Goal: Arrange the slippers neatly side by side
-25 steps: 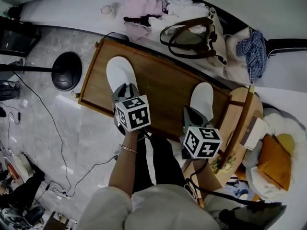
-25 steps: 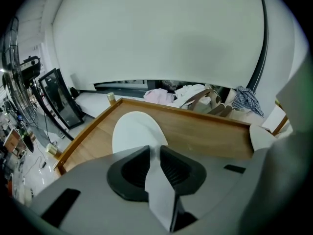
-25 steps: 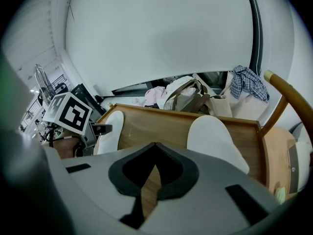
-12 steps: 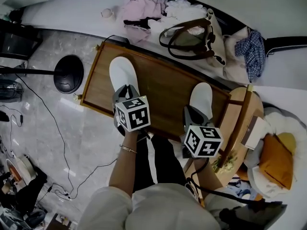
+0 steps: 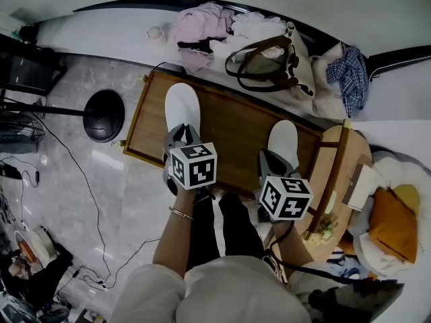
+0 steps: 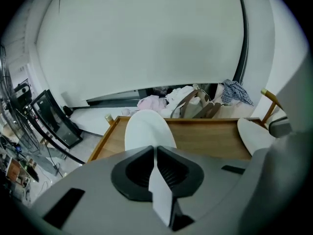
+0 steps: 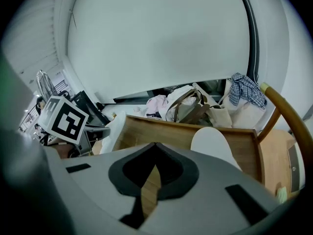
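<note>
In the head view, the wooden desk [image 5: 232, 123] runs slantwise across the middle of the frame. The left slipper [image 5: 182, 106] lies toward its upper left and the right slipper [image 5: 283, 140] toward its right end, well apart. The left hand-held gripper [image 5: 180, 136] covers the left slipper's heel, and the right hand-held gripper [image 5: 272, 160] covers the right slipper's heel, so neither heel can be seen. Their marker cubes hide the hands. A brown-handled bag [image 5: 266, 59] sits at top centre among heaped clothes.

In the left gripper view, the left hand-held gripper [image 6: 155, 151] at lower centre is clamped on a thin white edge of the left slipper [image 6: 146, 129], which reaches forward over the desk [image 6: 205, 138]. The right slipper [image 6: 252, 133] shows at the right edge, partly cut off by the gripper body.

In the right gripper view, the right hand-held gripper [image 7: 155, 147] has its tips together and holds nothing; only a sliver of wood shows lower down between them. The right slipper [image 7: 212, 141] lies just right of the jaws on the desk [image 7: 156, 131], its heel hidden by the gripper body. At the left, beside a marker cube [image 7: 66, 119], is a white shape too unclear to name.
</note>
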Tool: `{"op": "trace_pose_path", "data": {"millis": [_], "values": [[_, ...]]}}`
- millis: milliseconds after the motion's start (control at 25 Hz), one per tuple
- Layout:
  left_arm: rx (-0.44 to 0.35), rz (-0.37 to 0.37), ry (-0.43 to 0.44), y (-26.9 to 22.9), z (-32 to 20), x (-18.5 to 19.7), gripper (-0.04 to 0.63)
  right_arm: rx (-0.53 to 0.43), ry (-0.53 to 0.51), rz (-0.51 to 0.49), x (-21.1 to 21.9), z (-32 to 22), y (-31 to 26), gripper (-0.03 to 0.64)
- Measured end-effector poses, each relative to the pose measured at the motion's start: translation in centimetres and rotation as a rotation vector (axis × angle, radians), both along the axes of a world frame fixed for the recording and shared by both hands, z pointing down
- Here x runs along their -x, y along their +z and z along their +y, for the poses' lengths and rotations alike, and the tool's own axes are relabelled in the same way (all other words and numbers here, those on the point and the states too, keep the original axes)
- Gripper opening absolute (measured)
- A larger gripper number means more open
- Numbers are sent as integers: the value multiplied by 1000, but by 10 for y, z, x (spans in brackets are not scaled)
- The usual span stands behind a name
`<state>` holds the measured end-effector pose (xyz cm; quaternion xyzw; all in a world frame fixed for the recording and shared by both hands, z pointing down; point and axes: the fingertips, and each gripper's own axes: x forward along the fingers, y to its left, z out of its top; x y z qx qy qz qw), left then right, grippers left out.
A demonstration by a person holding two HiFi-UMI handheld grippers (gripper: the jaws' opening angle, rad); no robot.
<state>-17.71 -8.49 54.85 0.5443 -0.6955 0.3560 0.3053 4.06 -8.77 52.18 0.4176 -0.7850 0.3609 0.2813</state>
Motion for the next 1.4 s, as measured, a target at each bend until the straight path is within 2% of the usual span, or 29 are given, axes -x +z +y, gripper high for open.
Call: {"op": "trace_pose_path", "data": {"millis": [640, 1400], "values": [[-9, -15, 188, -23, -1, -23, 32, -52, 104, 6, -14, 9, -23, 34], [46, -7, 398, 7, -5, -65, 32, -13, 264, 37, -44, 30, -3, 34]]}}
